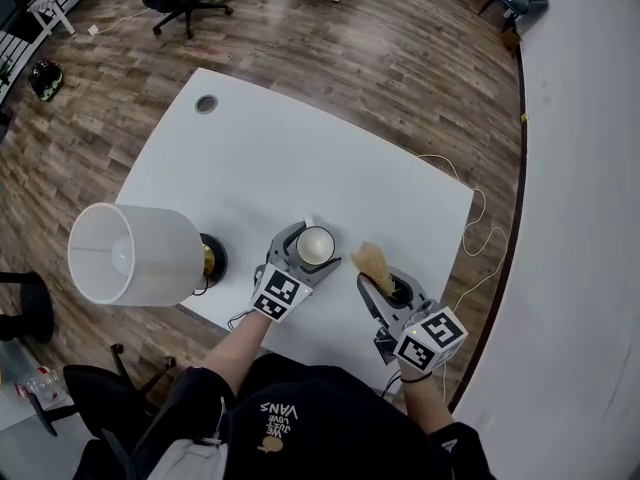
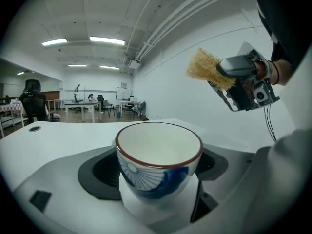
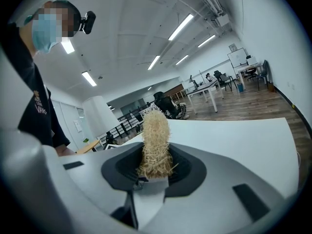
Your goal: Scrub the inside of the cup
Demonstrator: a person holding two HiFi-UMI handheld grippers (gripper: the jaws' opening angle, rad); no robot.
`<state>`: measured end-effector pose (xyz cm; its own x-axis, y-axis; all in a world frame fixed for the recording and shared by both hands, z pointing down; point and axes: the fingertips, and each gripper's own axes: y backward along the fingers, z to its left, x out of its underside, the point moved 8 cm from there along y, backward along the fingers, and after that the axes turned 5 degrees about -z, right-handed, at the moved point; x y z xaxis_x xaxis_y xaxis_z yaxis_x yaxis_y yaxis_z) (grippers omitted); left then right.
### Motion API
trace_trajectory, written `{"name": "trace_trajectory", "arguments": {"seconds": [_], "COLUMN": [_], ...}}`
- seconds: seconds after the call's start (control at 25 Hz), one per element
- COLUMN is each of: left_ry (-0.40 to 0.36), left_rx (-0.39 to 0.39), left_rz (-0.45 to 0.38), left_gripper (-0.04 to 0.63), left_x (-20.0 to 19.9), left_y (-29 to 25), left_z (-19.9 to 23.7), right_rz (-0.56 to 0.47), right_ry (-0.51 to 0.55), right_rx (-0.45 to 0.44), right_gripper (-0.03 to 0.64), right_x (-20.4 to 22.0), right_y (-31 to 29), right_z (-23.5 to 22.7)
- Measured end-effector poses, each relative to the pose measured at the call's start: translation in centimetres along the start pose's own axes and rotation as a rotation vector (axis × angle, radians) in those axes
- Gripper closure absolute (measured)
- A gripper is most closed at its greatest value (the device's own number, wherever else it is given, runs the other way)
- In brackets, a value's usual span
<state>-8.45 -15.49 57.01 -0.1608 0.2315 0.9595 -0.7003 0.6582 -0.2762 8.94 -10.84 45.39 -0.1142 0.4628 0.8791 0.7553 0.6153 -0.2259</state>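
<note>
We held the cup [image 2: 158, 160] upright, clamped in the left gripper [image 1: 308, 251], near the tabletop's [image 1: 300, 158] front edge, perhaps lifted slightly off it. Our right gripper [image 1: 385, 280] pinched a straw-coloured scrubber [image 1: 372, 261] just beside the cup, not touching it.

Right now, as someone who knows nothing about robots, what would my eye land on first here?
Probably the left gripper, near the white table's front edge, clamping a small white cup with a red rim and blue pattern. Beside it the right gripper holds a straw-coloured scrubber raised, not yet inside the cup. The big white-shaded lamp at the table's left edge also stands out.
</note>
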Motion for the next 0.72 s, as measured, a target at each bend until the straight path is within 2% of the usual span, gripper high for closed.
{"name": "trace_trajectory", "arguments": {"seconds": [0.32, 0.72], "left_ry": [0.002, -0.013], "left_rx": [0.038, 0.046], "left_rz": [0.035, 0.064], "left_gripper": [0.184, 0.186], "left_x": [0.53, 0.47], "left_y": [-0.88, -0.85], "left_z": [0.19, 0.30], "right_rz": [0.001, -0.006], "right_ry": [-0.003, 0.006], "right_rx": [0.022, 0.020], "right_gripper": [0.517, 0.517], "right_x": [0.11, -0.08], "right_y": [0.09, 0.57], "right_z": [-0.01, 0.29]}}
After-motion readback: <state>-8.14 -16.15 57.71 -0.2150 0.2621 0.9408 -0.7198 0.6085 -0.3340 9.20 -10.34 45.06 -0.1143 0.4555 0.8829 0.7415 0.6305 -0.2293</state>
